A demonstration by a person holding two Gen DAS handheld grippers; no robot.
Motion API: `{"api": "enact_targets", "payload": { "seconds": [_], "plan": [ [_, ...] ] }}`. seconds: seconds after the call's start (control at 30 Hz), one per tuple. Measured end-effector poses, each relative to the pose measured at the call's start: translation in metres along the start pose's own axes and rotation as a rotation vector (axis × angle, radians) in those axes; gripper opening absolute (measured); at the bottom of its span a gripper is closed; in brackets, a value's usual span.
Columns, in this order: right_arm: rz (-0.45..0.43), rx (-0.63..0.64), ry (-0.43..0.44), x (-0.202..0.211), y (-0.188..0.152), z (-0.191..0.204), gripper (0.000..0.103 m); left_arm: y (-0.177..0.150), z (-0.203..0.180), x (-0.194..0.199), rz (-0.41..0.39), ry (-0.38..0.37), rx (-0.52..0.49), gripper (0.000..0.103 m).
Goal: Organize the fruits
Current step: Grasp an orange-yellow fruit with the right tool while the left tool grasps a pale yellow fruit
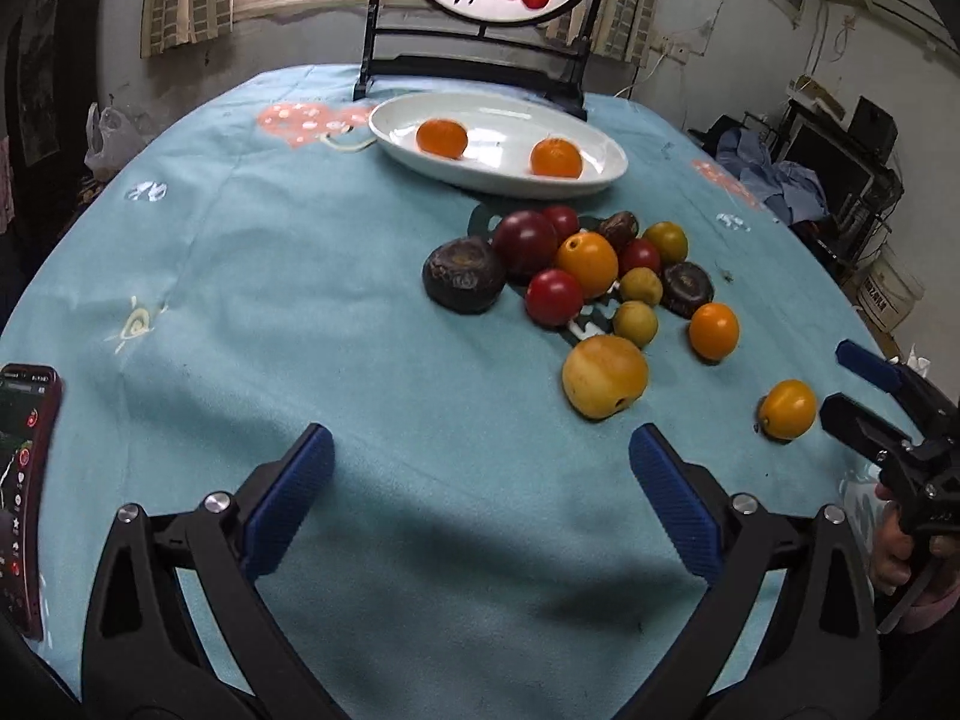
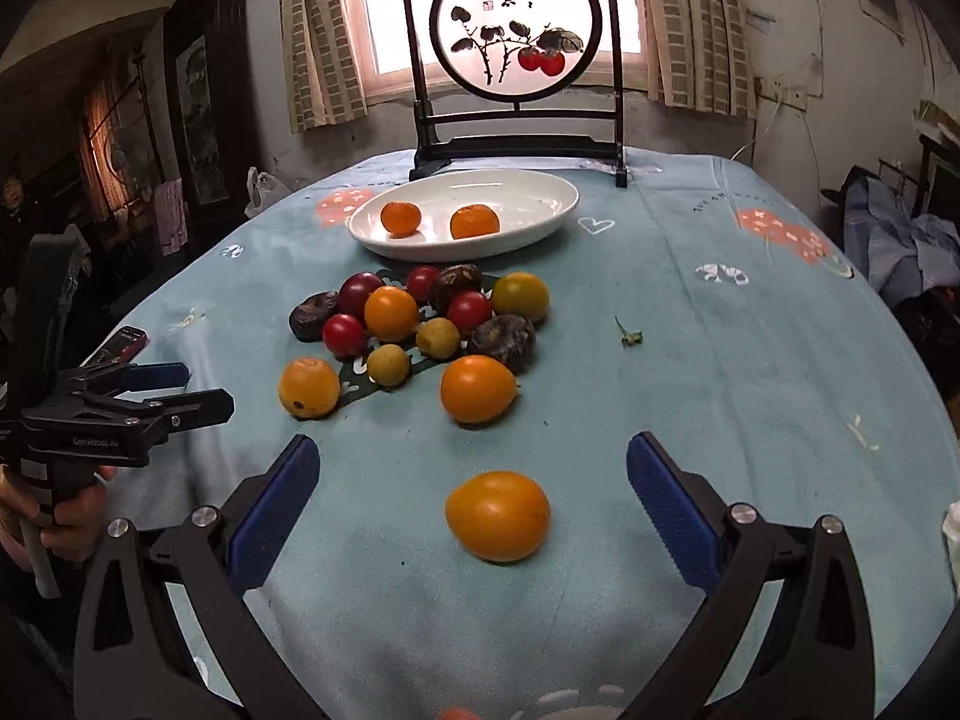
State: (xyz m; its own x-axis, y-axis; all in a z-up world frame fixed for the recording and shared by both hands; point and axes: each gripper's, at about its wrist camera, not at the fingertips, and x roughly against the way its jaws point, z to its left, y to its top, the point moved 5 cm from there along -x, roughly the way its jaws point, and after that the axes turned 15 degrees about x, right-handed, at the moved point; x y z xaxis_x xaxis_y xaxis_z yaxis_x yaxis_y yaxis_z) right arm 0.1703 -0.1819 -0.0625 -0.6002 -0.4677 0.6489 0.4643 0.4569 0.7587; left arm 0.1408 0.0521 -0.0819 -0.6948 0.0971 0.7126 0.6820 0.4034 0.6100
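A white oval plate [image 1: 600, 147] [image 2: 540, 204] at the back of the table holds two oranges [image 1: 442, 138] [image 2: 474, 221]. In front of it lies a pile of fruit [image 1: 585, 264] [image 2: 390, 313]: red, orange, yellow and dark ones. A lone orange-yellow fruit [image 2: 498, 515] [image 1: 787, 409] lies nearest, between the open fingers of my right gripper [image 2: 474, 480], untouched. My left gripper [image 1: 480, 468] is open and empty over bare cloth, left of the pile. Each gripper shows at the edge of the other's view.
The round table has a light blue cloth [image 1: 240, 300]. A phone [image 1: 24, 480] [image 2: 123, 343] lies at the left edge. A framed round painting on a black stand [image 2: 516, 60] is behind the plate. A small green stem [image 2: 630, 336] lies right of the pile.
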Motion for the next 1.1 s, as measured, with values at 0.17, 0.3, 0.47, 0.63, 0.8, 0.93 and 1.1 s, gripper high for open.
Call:
{"api": "enact_targets", "payload": {
  "seconds": [0.17, 0.3, 0.47, 0.63, 0.8, 0.93, 1.1],
  "plan": [
    [0.028, -0.048, 0.029, -0.005, -0.005, -0.003, 0.096, -0.001, 0.000, -0.002, -0.006, 0.033, 0.001, 0.101],
    [0.063, -0.082, 0.032, -0.012, -0.010, -0.007, 0.084, 0.000, 0.001, -0.002, -0.009, 0.023, 0.002, 0.101],
    [0.092, -0.033, -0.005, -0.014, -0.010, 0.002, 0.084, 0.000, 0.003, -0.004, 0.005, 0.014, 0.019, 0.101],
    [0.135, 0.040, -0.067, -0.019, -0.010, 0.011, 0.073, 0.001, 0.006, -0.006, 0.013, 0.011, 0.036, 0.101],
    [0.160, 0.048, -0.080, -0.021, -0.012, 0.010, 0.066, 0.001, 0.007, -0.006, 0.017, 0.013, 0.040, 0.101],
    [0.188, 0.042, -0.083, -0.025, -0.013, 0.009, 0.058, 0.001, 0.007, -0.007, 0.019, 0.013, 0.040, 0.101],
    [0.213, 0.054, -0.087, -0.028, -0.015, 0.012, 0.053, 0.001, 0.007, -0.007, 0.024, 0.012, 0.044, 0.101]
  ]
}}
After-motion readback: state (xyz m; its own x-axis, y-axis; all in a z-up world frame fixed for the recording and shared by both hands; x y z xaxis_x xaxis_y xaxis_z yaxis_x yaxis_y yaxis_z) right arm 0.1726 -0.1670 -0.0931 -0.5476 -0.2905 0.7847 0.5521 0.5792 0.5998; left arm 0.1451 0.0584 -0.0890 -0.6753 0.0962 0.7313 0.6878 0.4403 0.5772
